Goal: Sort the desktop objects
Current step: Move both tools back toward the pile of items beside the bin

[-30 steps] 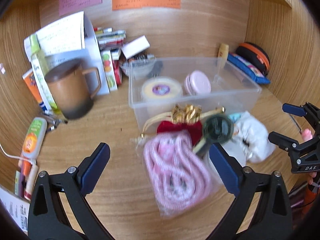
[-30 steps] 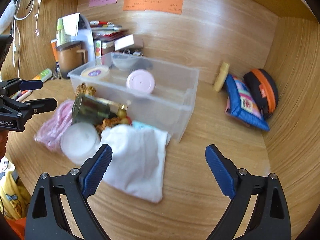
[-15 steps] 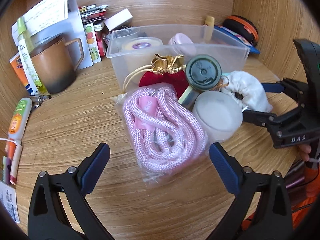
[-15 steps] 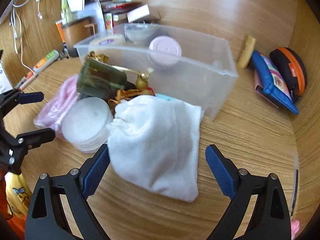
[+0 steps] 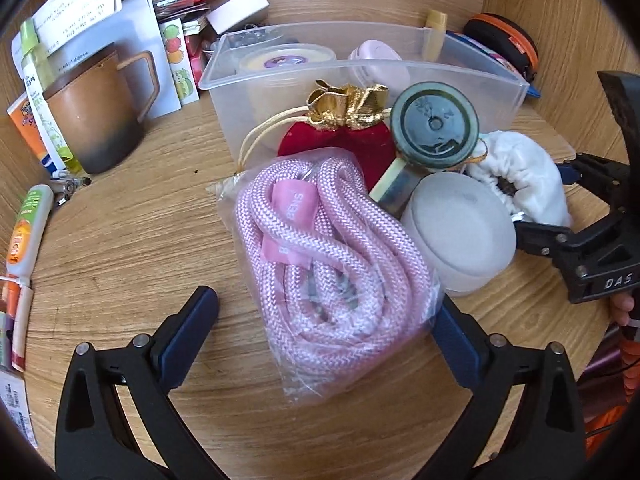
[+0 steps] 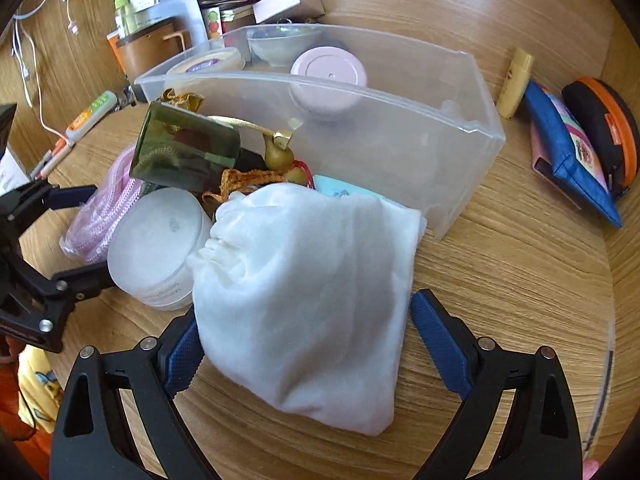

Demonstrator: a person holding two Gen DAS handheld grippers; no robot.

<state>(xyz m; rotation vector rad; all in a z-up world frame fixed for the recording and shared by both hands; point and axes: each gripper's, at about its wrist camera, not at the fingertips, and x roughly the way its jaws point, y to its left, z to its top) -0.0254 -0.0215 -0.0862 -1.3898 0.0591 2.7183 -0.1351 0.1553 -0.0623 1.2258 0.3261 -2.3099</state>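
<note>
A pink rope in a clear bag lies on the wooden desk, and my left gripper stands open with a finger on each side of the bag's near end. A white drawstring pouch lies between the wide-open fingers of my right gripper; its left pad sits against the cloth. Between the two items are a white round jar, a green bottle and a red velvet pouch with a gold top. Behind them stands a clear plastic bin.
The bin holds a yellow-lidded tub and a pink round case. A brown mug, papers and small boxes crowd the back left. A blue pouch, an orange-rimmed case and a yellow tube lie at the right.
Both grippers have come down and tilted toward the desk. The rope bag now sits between the left fingers and the white pouch between the right fingers. Both stay wide open.
</note>
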